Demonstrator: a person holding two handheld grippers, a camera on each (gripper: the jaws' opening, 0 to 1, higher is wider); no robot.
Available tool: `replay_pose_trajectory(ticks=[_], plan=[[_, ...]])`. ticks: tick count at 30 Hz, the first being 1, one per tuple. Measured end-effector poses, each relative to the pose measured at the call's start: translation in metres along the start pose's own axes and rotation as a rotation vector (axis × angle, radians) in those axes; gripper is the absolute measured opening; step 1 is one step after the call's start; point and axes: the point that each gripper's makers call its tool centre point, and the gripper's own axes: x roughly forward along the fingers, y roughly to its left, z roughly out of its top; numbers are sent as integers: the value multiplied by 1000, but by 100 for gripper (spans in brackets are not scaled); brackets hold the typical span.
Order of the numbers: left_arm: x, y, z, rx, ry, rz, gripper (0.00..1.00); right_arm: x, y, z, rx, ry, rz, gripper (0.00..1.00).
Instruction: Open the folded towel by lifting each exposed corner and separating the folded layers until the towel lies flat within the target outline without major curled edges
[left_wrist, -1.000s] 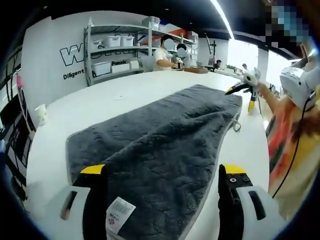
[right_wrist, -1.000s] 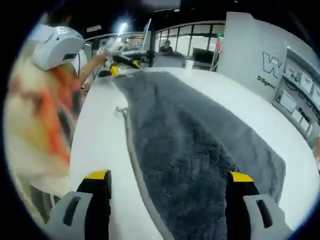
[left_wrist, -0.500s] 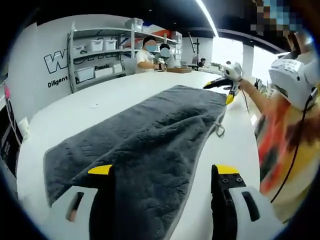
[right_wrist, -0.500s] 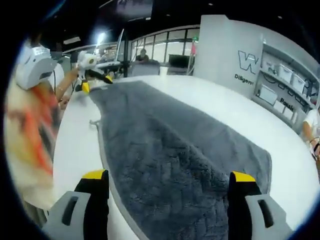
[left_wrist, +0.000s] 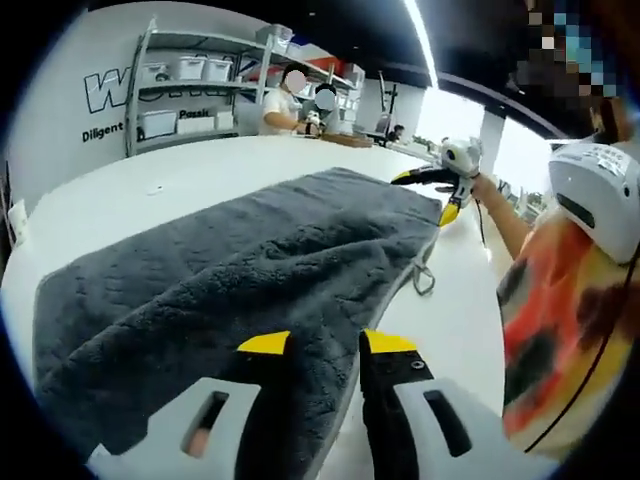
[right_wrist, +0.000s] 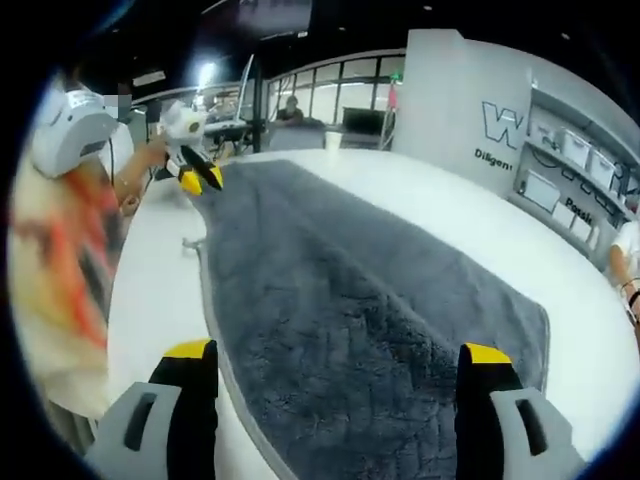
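A dark grey plush towel (left_wrist: 250, 250) lies lengthwise on a white table (left_wrist: 455, 320), its top layer folded over along one long side. My left gripper (left_wrist: 326, 345) has its yellow-tipped jaws drawn close on the towel's near edge. The right gripper view shows that left gripper (right_wrist: 200, 178) at the towel's (right_wrist: 340, 290) far corner. My right gripper (right_wrist: 337, 352) stands wide open over the opposite end, the towel lying between and beneath its jaws. In the left gripper view the right gripper (left_wrist: 425, 197) hovers at the far corner. A small hanging loop (left_wrist: 424, 280) sticks out from the towel's side edge.
The person holding the grippers stands along the table's (right_wrist: 160, 290) long side in orange patterned clothing (left_wrist: 560, 320). Metal shelving with white bins (left_wrist: 180, 90) lines the wall, and two people (left_wrist: 300, 100) work at the table's far end. Bare table surrounds the towel.
My left gripper's jaws have gone from wide open to nearly together on the towel's edge. The right gripper stays open; its view has hardly shifted.
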Motion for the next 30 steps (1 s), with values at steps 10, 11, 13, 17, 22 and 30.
replay_pose_trajectory(ticks=[10,11,13,17,22,30], plan=[[1,4,-9,-2,56,47,4,-2,1,-4,-22,17,-8,99],[0,3,-10,1,61,45,4,-1,1,-4,-25,18,-7,99],[-2,-1,-13,11,77,43,4,0,2,-4,-26,20,-3,99],[-6,-7,-17,21,102,34,4,2,2,-7,-30,33,-2,99],[-10,-16,-23,18,137,17,4,2,5,-10,-43,52,12,99],[-16,-23,-29,29,174,-1,4,0,6,-13,-55,64,9,99]])
